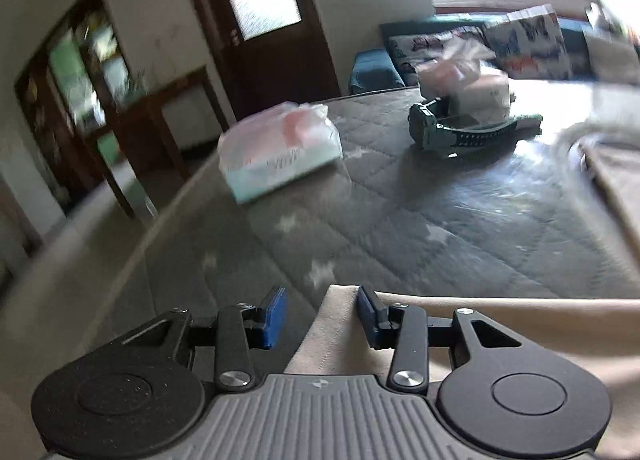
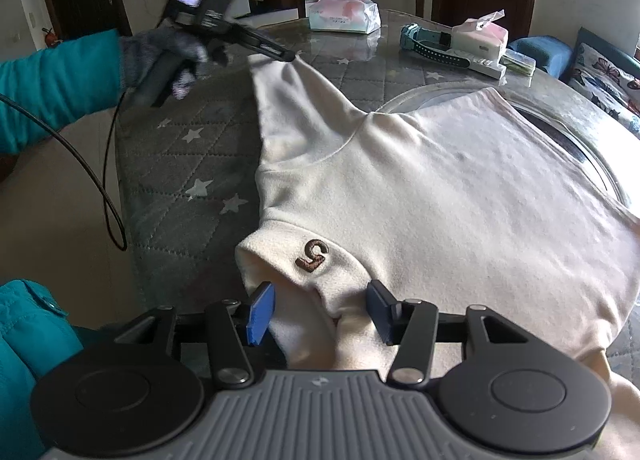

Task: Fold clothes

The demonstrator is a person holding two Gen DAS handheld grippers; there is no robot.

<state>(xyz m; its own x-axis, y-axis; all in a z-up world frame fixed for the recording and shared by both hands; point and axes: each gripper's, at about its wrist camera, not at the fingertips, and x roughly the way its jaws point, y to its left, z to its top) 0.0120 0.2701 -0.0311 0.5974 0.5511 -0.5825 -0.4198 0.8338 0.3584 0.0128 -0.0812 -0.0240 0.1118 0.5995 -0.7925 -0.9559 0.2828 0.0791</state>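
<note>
A cream sweatshirt (image 2: 420, 187) lies spread across a round surface (image 2: 176, 163) covered with a grey quilted cloth printed with white stars. An embroidered brown numeral (image 2: 313, 256) marks the near part of the garment, just beyond the right gripper (image 2: 322, 310). The right gripper's jaws stand spread, with a bunched fold of the cream fabric lying between the blue pads (image 2: 262, 314); the pads do not press on it.

In the right wrist view, the left gripper (image 2: 290, 55) is carried by a gloved hand (image 2: 160, 55) on a teal sleeve (image 2: 56, 87), with its tip at the far end of the garment's extended sleeve (image 2: 280, 99); whether it touches the fabric there cannot be told from that view. In the left wrist view, which is blurred, the left gripper's (image 1: 322, 316) jaws stand apart, with an edge of cream fabric (image 1: 336, 332) lying beside the right-hand blue pad (image 1: 366, 318) and the left-hand pad clear of it.

At the far side of the surface rest a soft tissue pack (image 2: 344, 15), a teal wristwatch (image 2: 434, 43) with a dark strap, and a white box (image 2: 480, 39) topped with a pink-and-white packet. A black cable (image 2: 110, 187) loops down beside the surface. A patterned cushion (image 2: 604, 75) lies on seating beyond.
</note>
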